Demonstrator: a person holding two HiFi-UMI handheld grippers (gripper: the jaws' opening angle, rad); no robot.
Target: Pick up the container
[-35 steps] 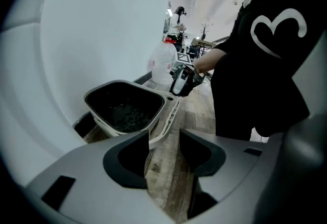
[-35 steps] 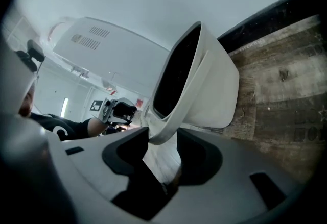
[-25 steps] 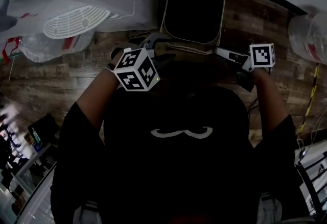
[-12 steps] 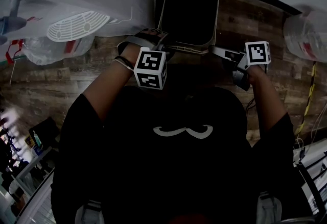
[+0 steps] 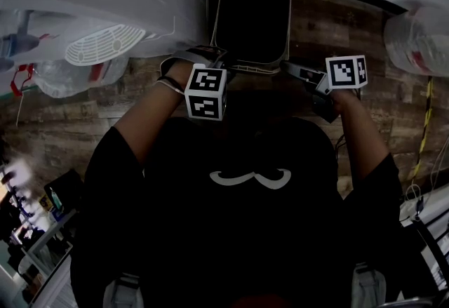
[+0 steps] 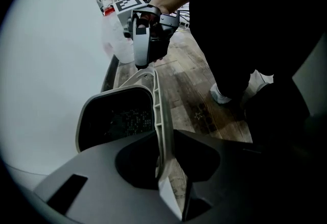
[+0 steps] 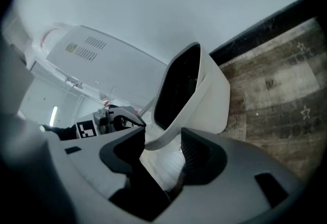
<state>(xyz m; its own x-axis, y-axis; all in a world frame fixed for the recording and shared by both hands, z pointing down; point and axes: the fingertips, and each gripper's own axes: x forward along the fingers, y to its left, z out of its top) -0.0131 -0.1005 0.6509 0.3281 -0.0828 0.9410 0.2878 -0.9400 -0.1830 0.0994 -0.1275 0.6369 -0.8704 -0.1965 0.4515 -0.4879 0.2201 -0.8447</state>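
Observation:
The container is a beige bin with a dark inside, standing on the wooden floor against the white wall. My left gripper is at its near left rim. In the left gripper view the jaws have just been closing, and the left gripper now pinches the thin rim of the container. My right gripper is at the near right corner. Its jaws have just been opening. The right gripper straddles the rim of the container with gaps on both sides.
Clear plastic bags and a white fan guard lie on the floor at the left. Another plastic bag sits at the right, with a yellow cable below it. The person's shoe is on the floor near the bin.
The left gripper swung right to the bin's near left rim and its marker cube rolled. The right gripper edged slightly left and up along the rim.

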